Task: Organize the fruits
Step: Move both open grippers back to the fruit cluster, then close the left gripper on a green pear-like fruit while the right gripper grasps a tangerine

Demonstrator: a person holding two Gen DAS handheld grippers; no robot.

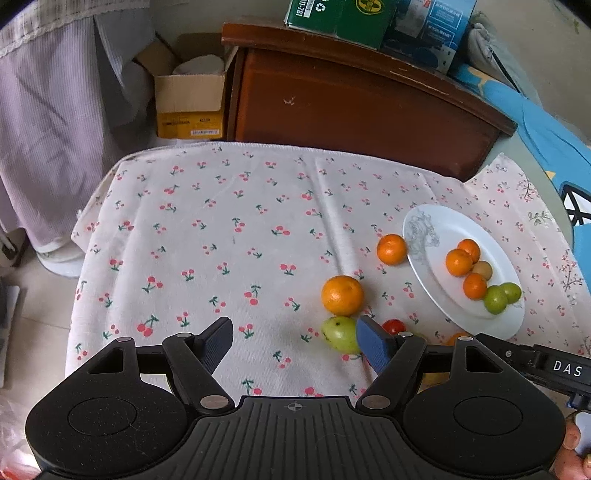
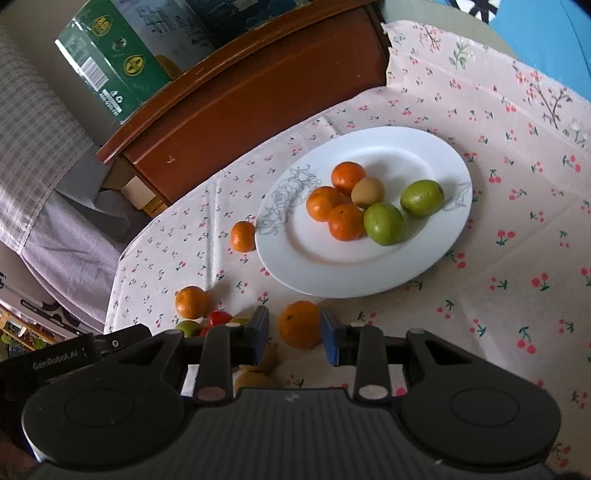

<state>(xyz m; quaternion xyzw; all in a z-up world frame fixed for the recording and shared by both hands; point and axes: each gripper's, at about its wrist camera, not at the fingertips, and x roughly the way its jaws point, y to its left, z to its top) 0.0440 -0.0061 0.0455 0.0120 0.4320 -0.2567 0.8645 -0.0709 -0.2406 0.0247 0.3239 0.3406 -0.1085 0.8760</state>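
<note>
In the right wrist view my right gripper (image 2: 294, 330) is shut on a small orange (image 2: 299, 325), just in front of the white plate (image 2: 295, 273). The plate holds three oranges, a tan fruit (image 2: 367, 192) and two green fruits (image 2: 384, 223). My left gripper (image 1: 295, 343) hangs open over the cherry-print cloth with nothing between its fingers. Beside its right finger lie a green fruit (image 1: 340, 334), an orange (image 1: 342, 295) and a red tomato (image 1: 393, 326). Another orange (image 1: 391, 249) rests against the plate (image 1: 436, 291).
A dark wooden cabinet (image 1: 351, 110) stands behind the table, with boxes (image 1: 336, 14) on top. An open cardboard box (image 1: 190, 99) sits on the floor at the left. Brownish fruits (image 2: 258, 376) lie under the right gripper. The cloth's left half (image 1: 184, 240) is bare.
</note>
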